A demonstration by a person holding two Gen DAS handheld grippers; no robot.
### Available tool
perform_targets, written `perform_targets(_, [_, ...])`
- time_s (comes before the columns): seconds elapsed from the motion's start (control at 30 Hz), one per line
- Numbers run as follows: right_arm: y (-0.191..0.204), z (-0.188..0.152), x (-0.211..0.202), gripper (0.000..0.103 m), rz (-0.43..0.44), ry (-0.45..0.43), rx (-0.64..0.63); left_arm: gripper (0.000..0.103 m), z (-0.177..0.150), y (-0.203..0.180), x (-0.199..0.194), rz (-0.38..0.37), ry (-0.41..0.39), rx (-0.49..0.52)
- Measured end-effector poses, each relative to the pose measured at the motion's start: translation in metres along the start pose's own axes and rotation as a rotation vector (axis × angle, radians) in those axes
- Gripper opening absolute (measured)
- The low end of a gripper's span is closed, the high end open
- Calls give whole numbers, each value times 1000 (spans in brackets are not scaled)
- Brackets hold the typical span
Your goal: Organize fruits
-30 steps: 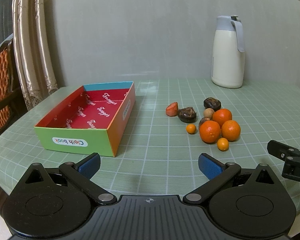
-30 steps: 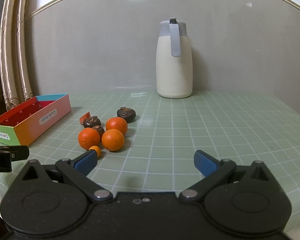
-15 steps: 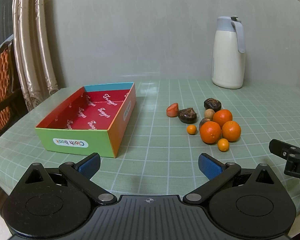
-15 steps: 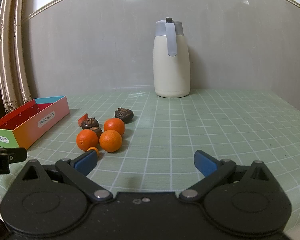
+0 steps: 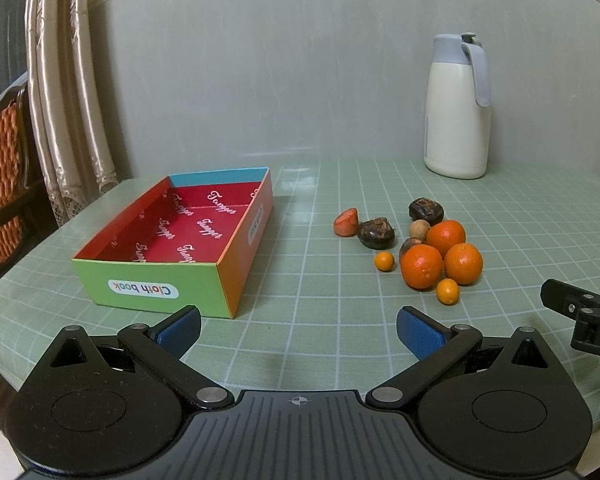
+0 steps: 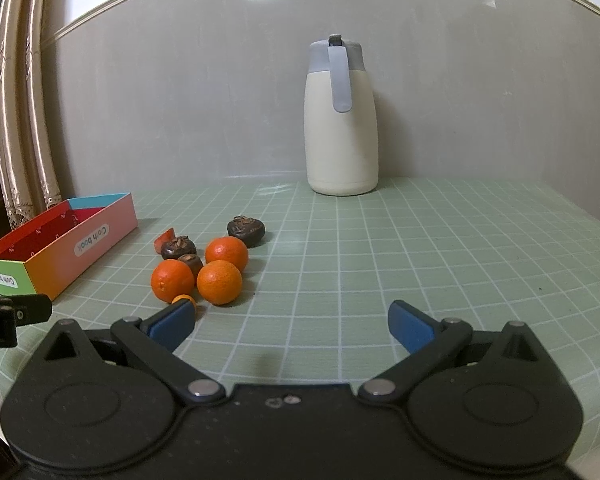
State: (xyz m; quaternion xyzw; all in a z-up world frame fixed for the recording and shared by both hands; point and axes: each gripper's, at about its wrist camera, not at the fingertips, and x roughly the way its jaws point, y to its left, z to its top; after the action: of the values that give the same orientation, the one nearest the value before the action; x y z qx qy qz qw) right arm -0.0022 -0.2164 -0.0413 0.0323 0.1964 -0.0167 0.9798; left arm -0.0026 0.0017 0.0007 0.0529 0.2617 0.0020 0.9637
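A pile of fruit lies on the green checked tablecloth: three oranges (image 5: 421,266) (image 6: 219,282), small kumquats (image 5: 447,291), dark brown water chestnuts (image 5: 376,233) (image 6: 245,231), a tan round fruit (image 5: 419,228) and a red piece (image 5: 346,222). A colourful open box (image 5: 156,280) (image 6: 60,256) with a red, empty inside stands left of the pile. My left gripper (image 5: 298,330) is open and empty, near the table's front edge. My right gripper (image 6: 290,326) is open and empty, right of the fruit.
A white thermos jug with a grey handle (image 5: 456,108) (image 6: 342,120) stands at the back by the grey wall. Curtains (image 5: 60,92) and a wooden chair (image 5: 0,152) are at the left. The right gripper's tip (image 5: 580,312) shows at the left view's right edge.
Both grippers have shifted slightly; in the right wrist view the fruit and jug slid a little left and nearer. Both stay open and empty. The fruit has not moved.
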Motion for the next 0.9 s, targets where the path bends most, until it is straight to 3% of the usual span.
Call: perform_targets(0.9, [-2,0,0,103,-3,-4,6,103,0,-2,-2,9,-12,16])
